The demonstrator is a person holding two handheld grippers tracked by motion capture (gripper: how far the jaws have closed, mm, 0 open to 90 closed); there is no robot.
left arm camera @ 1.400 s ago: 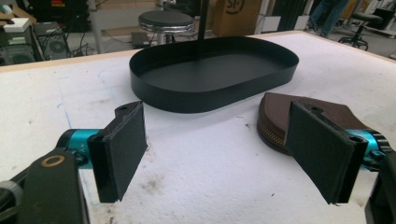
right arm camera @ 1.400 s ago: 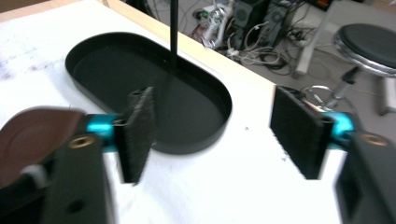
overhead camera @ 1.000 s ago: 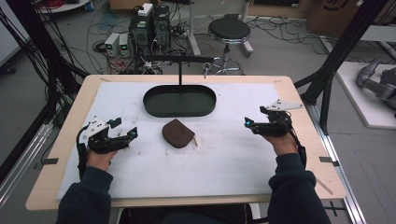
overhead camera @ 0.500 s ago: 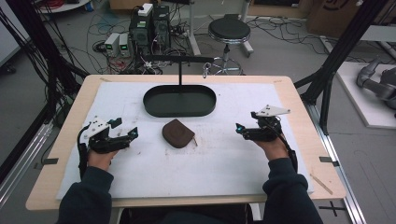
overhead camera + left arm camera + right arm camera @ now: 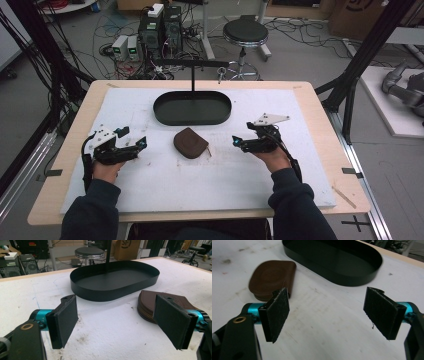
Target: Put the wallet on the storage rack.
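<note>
One pouch [image 5: 190,143] — one tray [image 5: 192,108]

A wooden table [image 5: 320,107] carries a white foam sheet [image 5: 225,175], black tray [image 5: 192,119] and brown pouch [image 5: 190,143].

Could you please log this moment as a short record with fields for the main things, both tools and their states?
surface: white foam sheet on a wooden table
pouch: brown zipped pouch, flat on the sheet, untouched
tray: black oval tray behind the pouch, nothing in it
left tool: jaws open, left of the pouch, apart from it
right tool: jaws open, right of the pouch, pointed toward it, not touching
</note>
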